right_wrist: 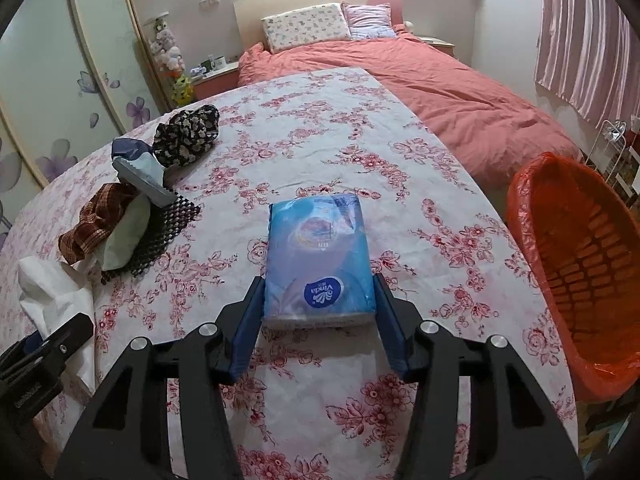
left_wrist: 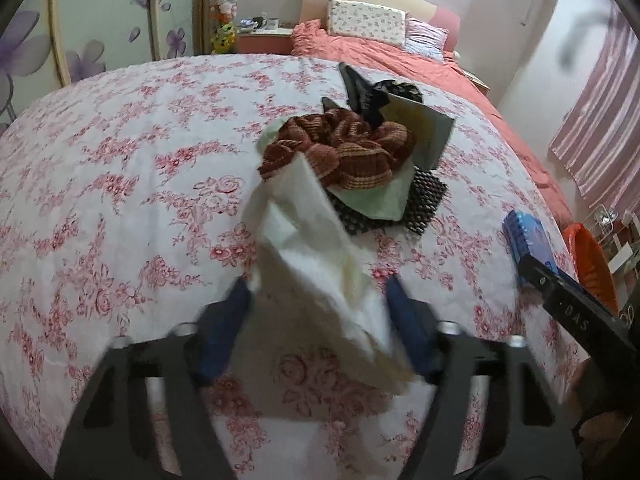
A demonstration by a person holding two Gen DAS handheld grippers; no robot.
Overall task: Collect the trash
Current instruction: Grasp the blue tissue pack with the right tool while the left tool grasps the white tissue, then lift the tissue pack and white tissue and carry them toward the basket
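A crumpled white tissue (left_wrist: 320, 264) stands up from the flowered tablecloth (left_wrist: 120, 184) and fills the gap between my left gripper's (left_wrist: 320, 292) blue pads, which touch its two edges. The tissue is blurred. The same tissue (right_wrist: 52, 296) shows at the left edge of the right wrist view, above the left gripper (right_wrist: 60, 340). My right gripper (right_wrist: 318, 296) is shut on a blue Vinda tissue pack (right_wrist: 316, 248), one pad against each long side of its near end. That pack (left_wrist: 528, 240) appears at the right of the left wrist view.
An orange bin with an orange liner (right_wrist: 572, 260) stands off the table's right edge. A pile sits left of centre: brown striped cloth (right_wrist: 96, 224), black mesh mat (right_wrist: 160, 232), grey pouch (right_wrist: 144, 180), dark floral cloth (right_wrist: 188, 136). A bed (right_wrist: 440, 92) lies behind.
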